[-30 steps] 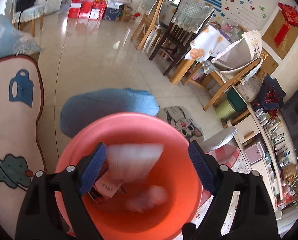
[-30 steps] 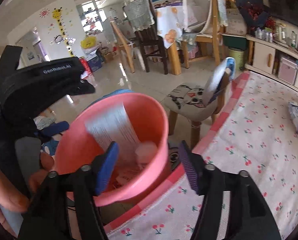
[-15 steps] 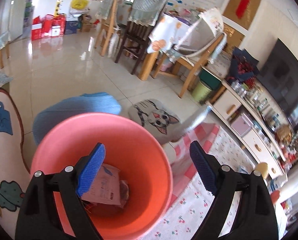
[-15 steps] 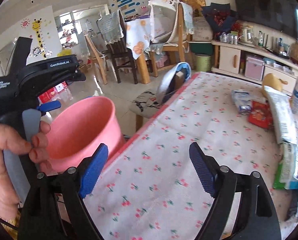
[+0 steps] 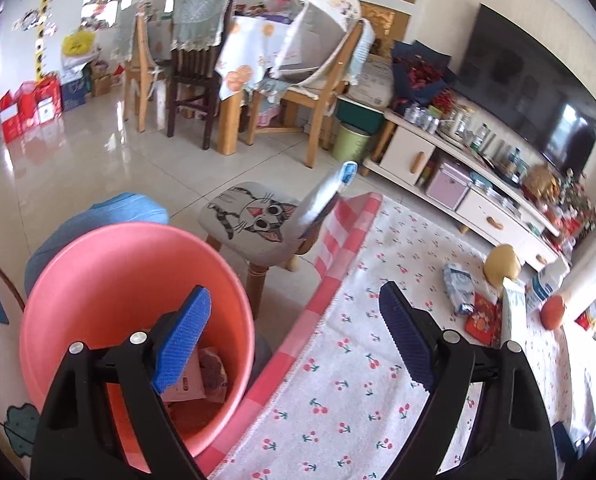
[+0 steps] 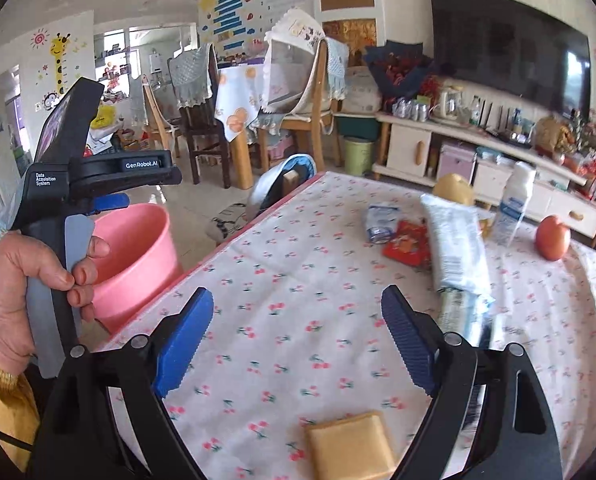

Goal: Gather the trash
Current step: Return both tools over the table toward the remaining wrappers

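Observation:
A pink bin (image 5: 110, 280) stands beside the table's left edge, with wrappers (image 5: 196, 376) inside; it also shows in the right wrist view (image 6: 138, 252). My left gripper (image 5: 294, 336) is open and empty above the bin's right rim and the table edge. My right gripper (image 6: 298, 336) is open and empty over the cherry-print tablecloth (image 6: 298, 264). On the table lie a long white wrapper (image 6: 455, 248), a red packet (image 6: 407, 240), a small blue-white packet (image 6: 381, 222) and a yellow sponge-like pad (image 6: 349, 444).
A white bottle (image 6: 511, 208), an orange fruit (image 6: 552, 238) and a yellow pear (image 6: 453, 190) stand at the table's far side. A cat-print stool (image 5: 258, 224) sits past the bin. Chairs, a dining table and a TV cabinet stand behind.
Both grippers swung right from the bin toward the table. The wrapper that was falling over the bin now lies inside it. The right gripper's jaws opened wider.

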The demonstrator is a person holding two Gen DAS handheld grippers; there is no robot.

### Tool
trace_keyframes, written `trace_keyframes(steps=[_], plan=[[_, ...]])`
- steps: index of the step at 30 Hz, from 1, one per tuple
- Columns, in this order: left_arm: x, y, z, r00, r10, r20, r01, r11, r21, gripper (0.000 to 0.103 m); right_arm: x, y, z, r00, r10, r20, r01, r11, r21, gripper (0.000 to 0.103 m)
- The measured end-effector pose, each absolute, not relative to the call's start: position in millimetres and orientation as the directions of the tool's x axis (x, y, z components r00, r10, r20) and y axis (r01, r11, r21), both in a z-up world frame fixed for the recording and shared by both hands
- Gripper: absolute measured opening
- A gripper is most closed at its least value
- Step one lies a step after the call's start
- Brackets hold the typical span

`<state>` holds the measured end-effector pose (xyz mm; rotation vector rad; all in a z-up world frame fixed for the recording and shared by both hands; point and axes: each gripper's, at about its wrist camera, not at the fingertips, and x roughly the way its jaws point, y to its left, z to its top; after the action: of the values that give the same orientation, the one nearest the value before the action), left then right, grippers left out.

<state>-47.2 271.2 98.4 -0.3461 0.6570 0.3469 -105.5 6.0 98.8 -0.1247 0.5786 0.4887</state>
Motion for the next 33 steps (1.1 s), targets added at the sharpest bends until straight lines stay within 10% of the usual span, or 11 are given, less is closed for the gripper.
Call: trace_keyframes(steps=[10, 33], plan=[[-27, 190, 98, 0.781, 0.041, -0.623, -0.148, 0.982, -0.121, 0.087, -119, -52, 99, 0.871, 0.3, -0.388, -0.368, 0.923, -0.114, 0.089], [136, -19, 50, 0.661, -0.126, -0.74, 0.21, 0.977, 0.022, 0.087, -92, -189, 120, 0.889, 0.283, -0.361, -0.178, 0.938, 0.298, 0.091]])
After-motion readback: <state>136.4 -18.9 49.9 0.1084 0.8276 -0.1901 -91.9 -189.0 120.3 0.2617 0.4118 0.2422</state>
